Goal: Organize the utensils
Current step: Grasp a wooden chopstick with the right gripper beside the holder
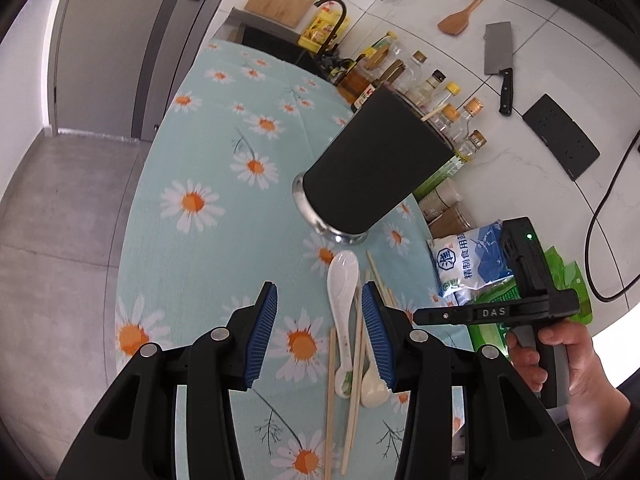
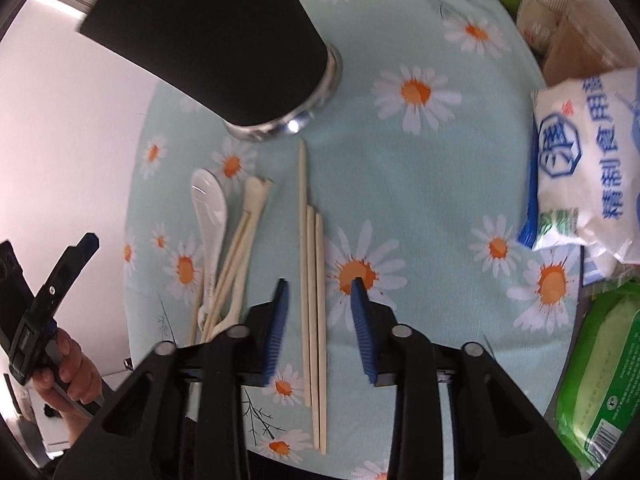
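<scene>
Two black grippers with ribbed blue finger pads hover over a round table covered in a pale blue cloth printed with white-and-orange daisies [image 1: 208, 240]. The left gripper [image 1: 319, 332] has its jaws spread wide with nothing between them; just past its fingertips lies a white ceramic soup spoon [image 1: 342, 292], bowl pointing away, among several pale wooden chopsticks [image 1: 356, 380] and a cream plastic spoon [image 1: 374, 390] partly hidden behind the right-hand pad. The right gripper [image 2: 320, 308] is also parted and grips nothing; three pale wooden chopsticks [image 2: 312, 280] lie side by side on the cloth directly under the gap between its pads, running away from the camera. To their left in that view sit the white ceramic spoon [image 2: 210, 204] and the cream spoon [image 2: 252, 216], crossed by more chopsticks.

Beyond the utensils stands a tall black cylindrical holder with a shiny metal base [image 1: 372, 160], upright on the cloth, a stick poking from its rim. A white-and-blue bag of salt [image 2: 588, 168] and a green packet [image 2: 604, 368] lie at the table's edge, with a row of glass condiment bottles [image 1: 432, 96] behind the holder.
</scene>
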`<state>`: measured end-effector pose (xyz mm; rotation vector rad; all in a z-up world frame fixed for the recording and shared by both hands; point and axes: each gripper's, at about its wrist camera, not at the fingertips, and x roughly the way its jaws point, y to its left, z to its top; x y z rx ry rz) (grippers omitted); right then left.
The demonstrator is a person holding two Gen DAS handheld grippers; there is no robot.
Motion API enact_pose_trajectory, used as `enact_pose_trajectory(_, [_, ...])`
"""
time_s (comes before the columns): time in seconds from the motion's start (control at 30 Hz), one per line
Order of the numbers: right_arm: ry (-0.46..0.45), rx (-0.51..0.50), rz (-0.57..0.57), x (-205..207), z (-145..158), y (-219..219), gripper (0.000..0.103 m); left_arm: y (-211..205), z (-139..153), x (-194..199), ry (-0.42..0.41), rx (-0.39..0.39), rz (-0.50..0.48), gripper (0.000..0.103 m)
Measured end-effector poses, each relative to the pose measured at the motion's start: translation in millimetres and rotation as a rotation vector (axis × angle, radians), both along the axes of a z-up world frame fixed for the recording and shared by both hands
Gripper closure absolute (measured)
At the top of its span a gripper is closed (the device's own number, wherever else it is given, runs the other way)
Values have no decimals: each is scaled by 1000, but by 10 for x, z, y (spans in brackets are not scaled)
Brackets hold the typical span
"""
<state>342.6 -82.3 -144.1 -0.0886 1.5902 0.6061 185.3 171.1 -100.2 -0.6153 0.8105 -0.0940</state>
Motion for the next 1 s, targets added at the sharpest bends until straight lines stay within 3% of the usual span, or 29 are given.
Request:
enact_pose_trajectory(0.13, [17,-52,4,22,-63,54,76,7,-149,-47,33,-19,-10,61])
enact_pose_trajectory(0.3, [21,-114,10,52,-129,133,86,37,-212,-85,35,-39,-8,61])
enact_pose_trajectory(0.57, [8,-139,64,-24,-107,263,86,91,-312,-117,46,-50,-16,61])
enact_pose_trajectory(0.8, [-17,-196,77,-103,-102,476,86,137,-345,-72,52,-70,-13,61])
enact_pose_trajectory(1.0, [-106,-279,129,-278,-89,704,86,88,-365,15,49,-79,-31,61])
